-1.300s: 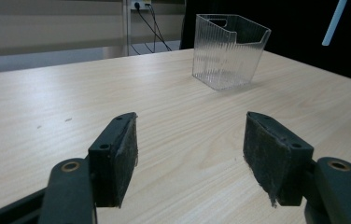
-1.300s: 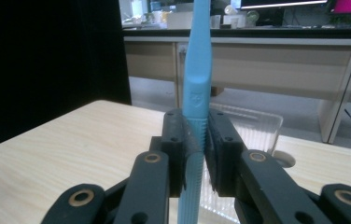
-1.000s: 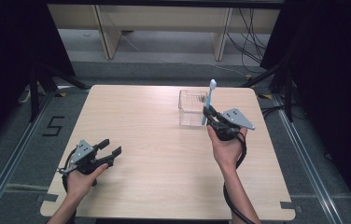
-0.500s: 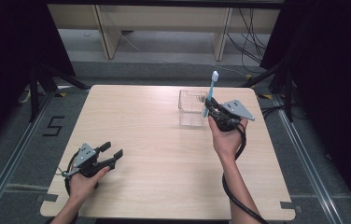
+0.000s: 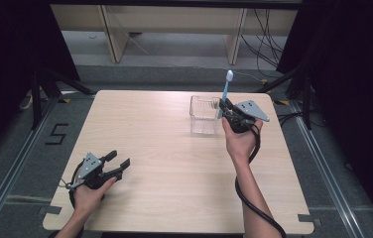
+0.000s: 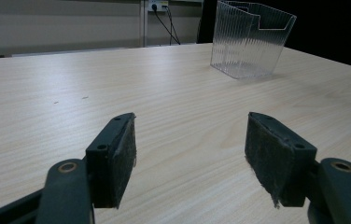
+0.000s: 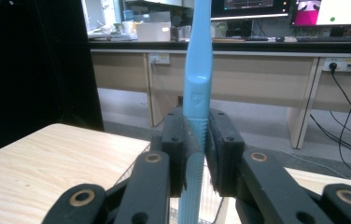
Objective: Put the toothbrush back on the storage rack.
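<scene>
Across the middle of the high view lies a pale wooden table (image 5: 174,148), and right of its centre, toward the far edge, stands a clear ribbed plastic box (image 5: 204,115) with nothing visible inside. Just right of the box, the right gripper (image 5: 222,110) is clamped on a light blue toothbrush (image 5: 225,93) held upright, head at the top. At lower left, the left gripper (image 5: 118,159) rests on the table with its jaws spread wide, holding nothing.
</scene>
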The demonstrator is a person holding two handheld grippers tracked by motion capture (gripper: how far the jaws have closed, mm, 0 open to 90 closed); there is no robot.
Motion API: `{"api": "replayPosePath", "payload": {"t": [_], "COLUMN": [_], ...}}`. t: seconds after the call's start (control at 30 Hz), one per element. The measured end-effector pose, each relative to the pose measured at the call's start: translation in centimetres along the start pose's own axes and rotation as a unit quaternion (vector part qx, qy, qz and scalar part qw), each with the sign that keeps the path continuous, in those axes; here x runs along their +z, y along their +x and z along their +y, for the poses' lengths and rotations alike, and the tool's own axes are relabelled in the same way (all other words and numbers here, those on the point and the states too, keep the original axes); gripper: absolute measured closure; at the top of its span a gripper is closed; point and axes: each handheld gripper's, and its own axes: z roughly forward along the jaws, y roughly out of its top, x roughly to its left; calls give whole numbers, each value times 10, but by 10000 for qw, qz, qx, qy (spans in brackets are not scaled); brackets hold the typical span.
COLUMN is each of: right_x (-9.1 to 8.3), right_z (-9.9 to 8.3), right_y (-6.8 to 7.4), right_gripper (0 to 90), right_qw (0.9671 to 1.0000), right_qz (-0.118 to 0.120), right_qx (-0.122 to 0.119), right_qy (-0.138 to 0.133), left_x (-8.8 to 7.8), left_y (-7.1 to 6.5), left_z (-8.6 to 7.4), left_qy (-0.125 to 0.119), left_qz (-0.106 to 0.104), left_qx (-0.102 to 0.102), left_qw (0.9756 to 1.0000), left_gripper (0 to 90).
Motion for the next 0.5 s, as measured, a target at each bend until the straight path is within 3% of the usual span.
{"api": "replayPosePath", "payload": {"t": [0.1, 0.4, 0.43, 0.5], "right_x": [4, 16, 16, 20], "right_z": [1, 1, -1, -3], "right_y": [-1, -6, -5, -8], "right_gripper": [787, 787, 787, 787], "right_qw": [10000, 9999, 9999, 9999], "right_qz": [-46, -127, -137, -123], "right_qx": [14, -72, 57, 6], "right_qy": [-33, -42, -9, -37], "left_x": [1, 1, 1, 1], "left_y": [0, 0, 0, 0], "left_z": [-1, -1, -1, -1], "left_qy": [-98, -99, -104, -102], "left_qz": [-25, -18, -16, -18], "left_qx": [-26, -25, -28, -27], "left_qw": [9999, 9999, 9999, 9999], "left_gripper": [331, 330, 330, 331]}}
